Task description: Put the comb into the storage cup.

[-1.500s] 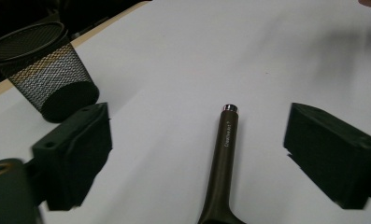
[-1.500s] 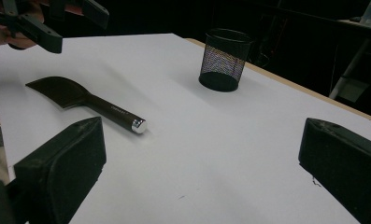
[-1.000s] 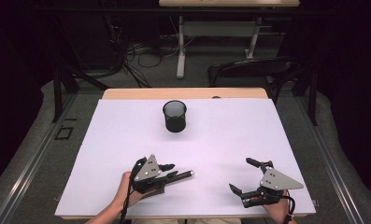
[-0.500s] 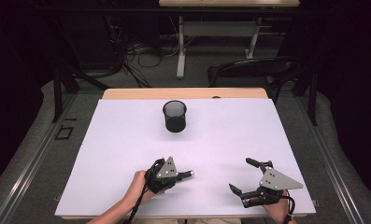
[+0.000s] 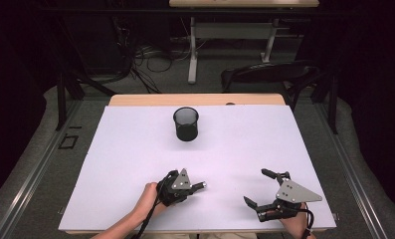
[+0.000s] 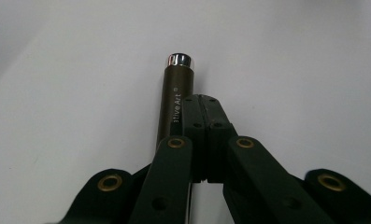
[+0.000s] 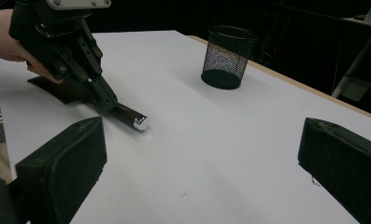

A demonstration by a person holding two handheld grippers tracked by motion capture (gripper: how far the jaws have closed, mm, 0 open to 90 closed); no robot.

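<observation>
A dark pen with a silver end cap lies on the white table, pointing right. My left gripper rests low over it, jaws just closed. Its pads meet with no gap, and the pen runs under the left-hand jaw, not between the pads. In the high view, the left gripper is at the front centre-left, with the pen's cap sticking out past it. My right gripper stands open at the front right with nothing between its jaws; its own view shows the pen and the left gripper.
A black mesh cup stands upright toward the back centre of the table, also in the right gripper view as the cup. The table's wooden back edge borders a dark floor with cables and table legs.
My left gripper has slid right and dropped lower over the pen, and its jaws have closed. The right gripper has not moved.
</observation>
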